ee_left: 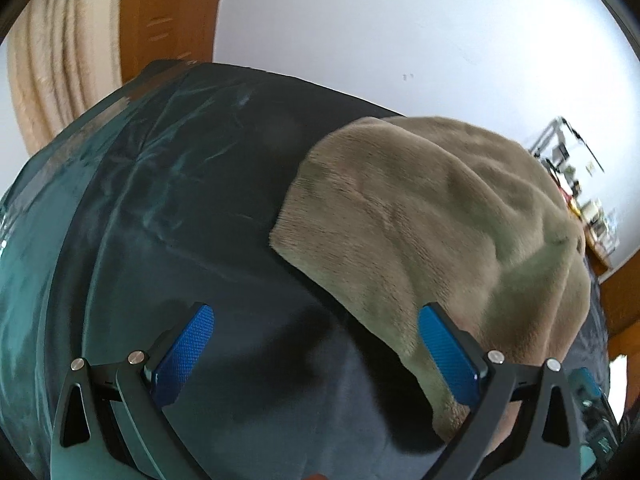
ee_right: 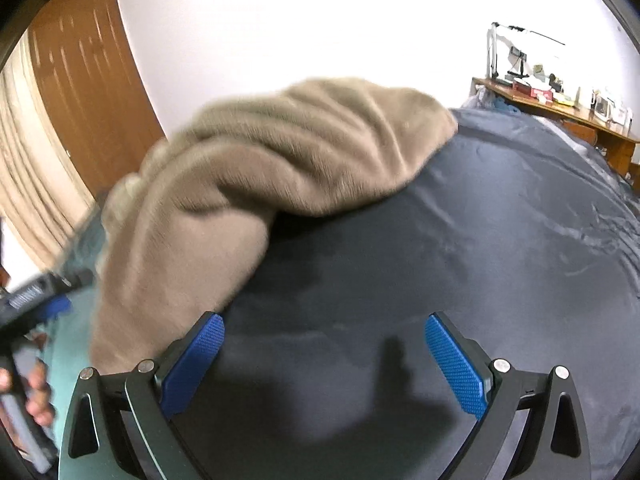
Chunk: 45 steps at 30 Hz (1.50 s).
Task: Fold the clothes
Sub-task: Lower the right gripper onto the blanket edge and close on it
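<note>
I see the garment (ee_right: pixel 280 176) lying bunched on the sheet (ee_right: pixel 440 260). A desk (ee_right: pixel 560 108) stands behind it to the right, a curtain (ee_right: pixel 28 168) to the left.

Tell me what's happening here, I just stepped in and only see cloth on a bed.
A person holds a gripper in each hand over a dark satin bedsheet. A tan fleecy garment lies bunched up on it, not folded. The left gripper and right gripper are both open and hold nothing, each beside an edge of the garment.
</note>
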### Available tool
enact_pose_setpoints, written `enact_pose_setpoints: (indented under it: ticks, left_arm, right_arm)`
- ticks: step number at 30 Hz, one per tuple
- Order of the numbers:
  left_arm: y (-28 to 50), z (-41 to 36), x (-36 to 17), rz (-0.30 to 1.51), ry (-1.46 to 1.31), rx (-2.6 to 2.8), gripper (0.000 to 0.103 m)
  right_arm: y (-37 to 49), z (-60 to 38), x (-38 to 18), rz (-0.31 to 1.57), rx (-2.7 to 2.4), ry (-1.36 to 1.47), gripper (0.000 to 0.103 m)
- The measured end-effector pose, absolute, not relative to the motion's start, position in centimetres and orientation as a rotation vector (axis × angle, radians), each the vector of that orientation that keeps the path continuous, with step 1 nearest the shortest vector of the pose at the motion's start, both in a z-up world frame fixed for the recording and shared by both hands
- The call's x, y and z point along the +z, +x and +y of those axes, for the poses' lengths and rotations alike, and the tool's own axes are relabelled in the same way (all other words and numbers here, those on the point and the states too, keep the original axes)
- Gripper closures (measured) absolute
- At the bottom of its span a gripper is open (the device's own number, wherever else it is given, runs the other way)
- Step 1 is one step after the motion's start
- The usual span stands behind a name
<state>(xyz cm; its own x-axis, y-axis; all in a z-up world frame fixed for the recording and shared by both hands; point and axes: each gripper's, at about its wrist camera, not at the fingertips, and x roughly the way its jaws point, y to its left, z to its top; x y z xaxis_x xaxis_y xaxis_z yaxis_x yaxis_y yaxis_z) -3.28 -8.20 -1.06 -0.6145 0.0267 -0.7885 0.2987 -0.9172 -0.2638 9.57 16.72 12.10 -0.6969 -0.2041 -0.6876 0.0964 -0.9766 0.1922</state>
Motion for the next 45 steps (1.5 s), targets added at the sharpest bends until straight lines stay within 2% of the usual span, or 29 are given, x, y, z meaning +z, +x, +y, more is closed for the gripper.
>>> enact_pose_setpoints:
  ticks: [4, 13, 24, 31, 33, 35, 40, 41, 45]
  left_arm:
    - [-3.0, -9.6, -1.1, 0.614, 1.272, -2.599, 0.0]
    - [-2.6, -12.5, -1.3, 0.719, 1.233, -2.539, 0.0]
    - [-2.9, -12.9, -1.6, 0.716, 1.271, -2.554, 0.0]
    - [-2.9, -12.0, -1.6, 0.702, 1.318, -2.569, 0.0]
    - [-2.7, -11.5, -1.6, 0.701, 1.335, -2.566, 0.0]
    - [-2.4, -11.1, -1.6, 0.701, 1.351, -2.561, 0.0]
    - [-2.3, -10.7, -1.7, 0.686, 1.362, -2.555, 0.0]
    - [-2.3, -10.6, -1.8, 0.679, 1.361, -2.555, 0.0]
    - [-2.3, -10.5, -1.9, 0.673, 1.365, -2.554, 0.0]
  right_arm:
    - [10.6, 14.1, 14.5, -0.123, -2.699, 0.973, 0.001]
    - [11.1, 3.4, 15.1, 0.37, -2.503, 0.816, 0.001]
    - [0.0, 4.0, 17.7, 0.261, -2.674, 0.872, 0.001]
    - [-6.4, 4.0, 14.7, 0.36, -2.64, 1.073, 0.003]
    - [-7.1, 3.9, 13.7, 0.368, -2.623, 1.124, 0.015]
    - [-7.3, 4.0, 13.0, 0.337, -2.61, 1.162, 0.035]
    - [-6.0, 4.7, 13.0, 0.267, -2.63, 1.121, 0.064]
    - [-5.5, 4.9, 13.1, 0.259, -2.636, 1.103, 0.07]
    - [-3.4, 5.8, 13.6, 0.205, -2.618, 1.054, 0.078]
